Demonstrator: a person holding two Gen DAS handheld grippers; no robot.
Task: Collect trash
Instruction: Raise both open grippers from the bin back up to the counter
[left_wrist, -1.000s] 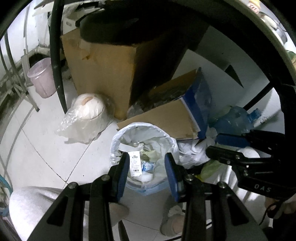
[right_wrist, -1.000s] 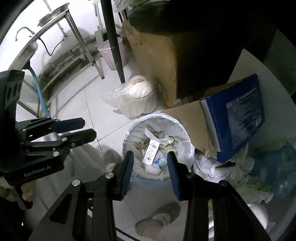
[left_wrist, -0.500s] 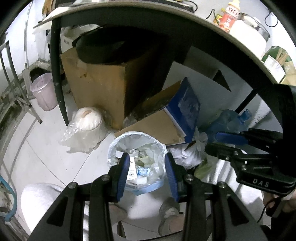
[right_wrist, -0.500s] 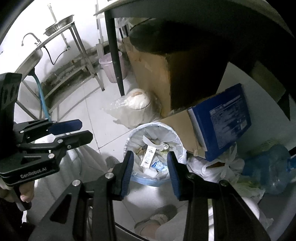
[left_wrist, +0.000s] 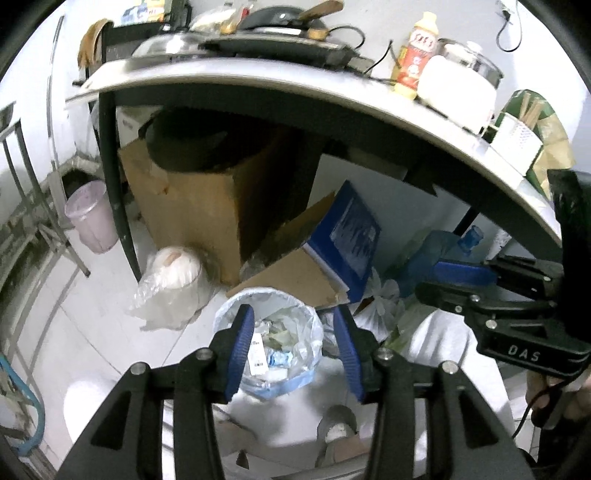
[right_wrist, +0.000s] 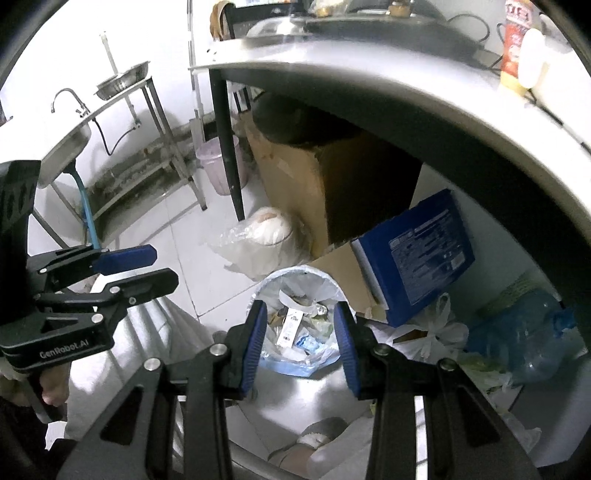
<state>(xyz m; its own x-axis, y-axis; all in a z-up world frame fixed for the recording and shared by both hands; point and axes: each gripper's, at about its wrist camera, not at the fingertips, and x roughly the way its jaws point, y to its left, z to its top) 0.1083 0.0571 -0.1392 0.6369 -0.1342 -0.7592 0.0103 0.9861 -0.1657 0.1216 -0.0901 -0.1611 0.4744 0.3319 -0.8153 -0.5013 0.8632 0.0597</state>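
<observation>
Your left gripper (left_wrist: 293, 343) has its blue-padded jaws spread and opening wider, with nothing between them; it hangs in the air above the small round waste bin lined with a pale blue plastic bag (left_wrist: 271, 339), which stands on the white tiled floor and is filled with crumpled wrappers and a white printed label (left_wrist: 257, 352). Your right gripper (right_wrist: 298, 345) holds its jaws parted too, empty, and also looks down on that bin (right_wrist: 301, 325) from above. Just behind the bin leans a flattened cardboard piece with a blue printed box (right_wrist: 415, 254) against it, and behind that stands a large brown cardboard carton (left_wrist: 201, 206) under the grey table top (left_wrist: 332, 92). To the left of the bin lies a clear plastic bag holding a round white bundle (left_wrist: 171, 286); farther left, past the black table leg (left_wrist: 114, 192), sits a small pink bucket (left_wrist: 92, 218). To the right of the bin lie knotted white plastic bags (right_wrist: 430, 332) and a blue water jug (right_wrist: 524, 339). Below the bin, your grey slipper (right_wrist: 316, 439) shows on the floor.
</observation>
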